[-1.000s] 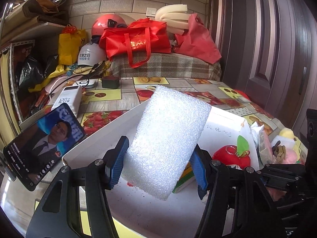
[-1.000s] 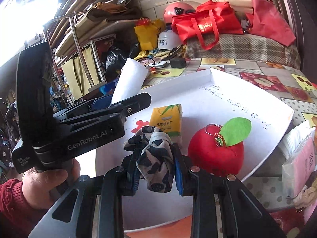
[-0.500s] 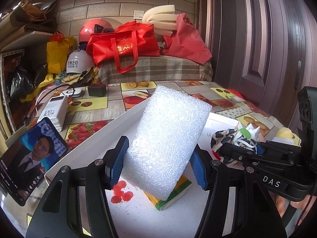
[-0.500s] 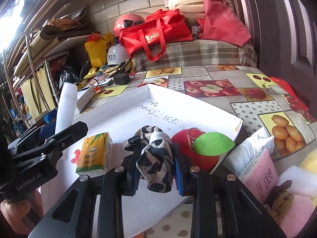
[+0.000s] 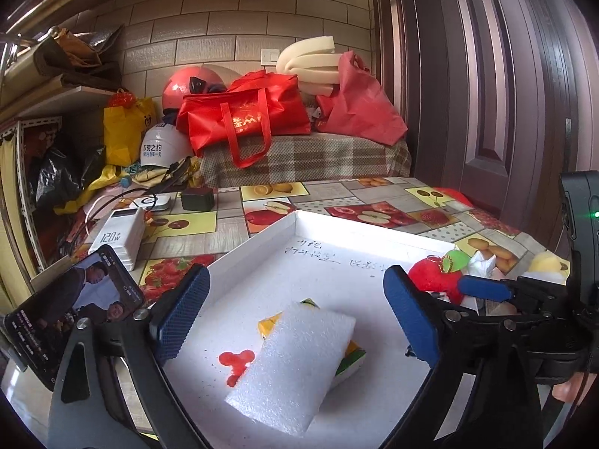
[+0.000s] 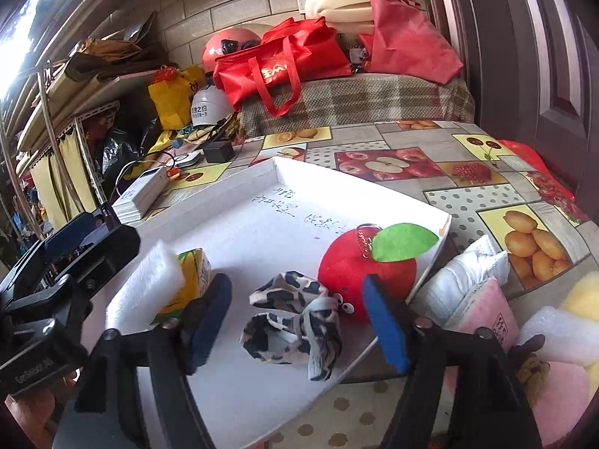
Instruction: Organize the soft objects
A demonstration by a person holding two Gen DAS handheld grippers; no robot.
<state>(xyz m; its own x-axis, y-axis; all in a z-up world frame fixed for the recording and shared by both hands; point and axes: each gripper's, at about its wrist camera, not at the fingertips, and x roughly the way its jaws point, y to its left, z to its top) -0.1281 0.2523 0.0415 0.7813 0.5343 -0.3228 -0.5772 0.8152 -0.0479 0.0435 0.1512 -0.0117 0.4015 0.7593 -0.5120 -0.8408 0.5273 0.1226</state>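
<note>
A white foam block (image 5: 295,363) lies in the white tray (image 5: 333,220), resting partly on a yellow-green tissue pack (image 5: 350,361). My left gripper (image 5: 295,318) is open above the block, empty. In the right wrist view a black-and-white patterned cloth (image 6: 295,321) lies in the tray (image 6: 284,172) beside a red plush apple (image 6: 359,269) with a green leaf. My right gripper (image 6: 299,321) is open around the cloth, not holding it. The foam block (image 6: 146,284) and tissue pack (image 6: 192,273) show at its left.
Right of the tray lie a white tissue pack (image 6: 471,273), a pink pack (image 6: 483,314), white foam (image 6: 558,333) and yellow and pink plush pieces. A phone (image 5: 75,310), a power bank (image 5: 119,232), helmets and red bags (image 5: 243,119) stand at the left and back.
Both grippers opened. The foam block dropped from the left gripper onto the tissue pack in the tray. The patterned cloth dropped from the right gripper into the tray beside the apple.
</note>
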